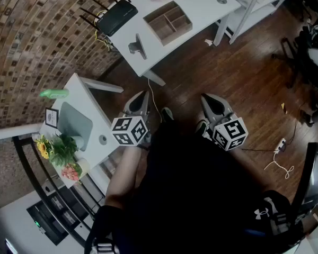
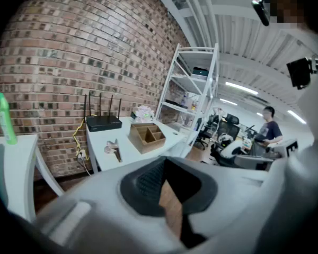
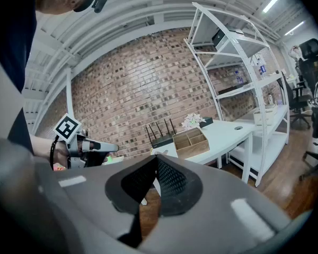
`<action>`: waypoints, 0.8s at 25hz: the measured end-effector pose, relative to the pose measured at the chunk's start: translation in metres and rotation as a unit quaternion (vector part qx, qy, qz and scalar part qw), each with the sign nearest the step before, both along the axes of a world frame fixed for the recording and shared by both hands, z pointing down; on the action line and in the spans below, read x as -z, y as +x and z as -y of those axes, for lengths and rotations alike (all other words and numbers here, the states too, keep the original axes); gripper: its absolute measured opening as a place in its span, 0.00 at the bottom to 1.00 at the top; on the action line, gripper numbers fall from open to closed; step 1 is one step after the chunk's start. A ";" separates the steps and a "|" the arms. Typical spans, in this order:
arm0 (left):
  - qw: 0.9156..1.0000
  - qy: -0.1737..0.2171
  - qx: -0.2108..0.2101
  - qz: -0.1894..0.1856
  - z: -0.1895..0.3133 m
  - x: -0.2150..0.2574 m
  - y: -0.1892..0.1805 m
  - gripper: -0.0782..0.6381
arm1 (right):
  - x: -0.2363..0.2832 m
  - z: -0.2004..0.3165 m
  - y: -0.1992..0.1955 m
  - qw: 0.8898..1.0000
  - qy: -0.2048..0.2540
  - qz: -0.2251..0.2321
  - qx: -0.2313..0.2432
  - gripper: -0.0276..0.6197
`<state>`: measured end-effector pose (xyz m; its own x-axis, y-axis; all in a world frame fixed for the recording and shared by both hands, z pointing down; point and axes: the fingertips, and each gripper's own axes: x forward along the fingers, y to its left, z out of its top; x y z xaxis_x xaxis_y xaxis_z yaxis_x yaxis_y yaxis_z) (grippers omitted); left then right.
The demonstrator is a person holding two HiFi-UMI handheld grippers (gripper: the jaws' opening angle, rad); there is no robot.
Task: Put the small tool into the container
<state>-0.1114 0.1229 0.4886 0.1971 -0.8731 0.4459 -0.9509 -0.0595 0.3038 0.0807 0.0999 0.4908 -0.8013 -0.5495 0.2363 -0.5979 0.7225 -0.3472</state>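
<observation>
The small tool [image 1: 137, 45], a grey metal piece, lies on the white table [image 1: 201, 4] beside the wooden container [image 1: 168, 22], which has several compartments. In the left gripper view the tool [image 2: 113, 148] lies left of the container [image 2: 147, 136]. Both grippers hang over the wooden floor close to the person's body, well short of the table. My left gripper [image 1: 139, 102] is shut with nothing in it, its jaws meeting at the tip [image 2: 163, 162]. My right gripper [image 1: 211, 102] is also shut and empty [image 3: 156, 159]. The right gripper view shows the left gripper [image 3: 95, 147] and the container [image 3: 191, 141].
A black router [image 1: 115, 16] with antennas stands at the table's far left. A small white side table [image 1: 85, 97] at the left bears a green bottle [image 1: 54, 93] and flowers [image 1: 58, 150]. White shelving [image 2: 193, 83] stands right of the table. Cables [image 1: 278, 160] lie on the floor.
</observation>
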 end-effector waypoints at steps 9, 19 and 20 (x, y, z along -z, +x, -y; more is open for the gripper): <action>0.999 -0.024 0.026 0.016 0.094 -0.048 -0.141 0.11 | 0.004 0.070 -0.056 0.998 0.019 -0.048 -0.033 0.05; 0.985 -0.137 -0.028 -0.103 0.194 -0.146 -0.203 0.32 | 0.020 0.120 -0.130 0.995 0.022 -0.093 -0.030 0.05; 0.982 -0.151 -0.033 -0.105 0.199 -0.156 -0.204 0.33 | 0.021 0.123 -0.135 0.995 0.023 -0.095 -0.027 0.05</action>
<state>-0.3153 -0.0761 0.6444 0.3639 -0.6902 0.6255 -0.8625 0.0039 0.5061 -0.0546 -0.0231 0.4700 -0.7140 -0.6037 0.3546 -0.6874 0.7006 -0.1914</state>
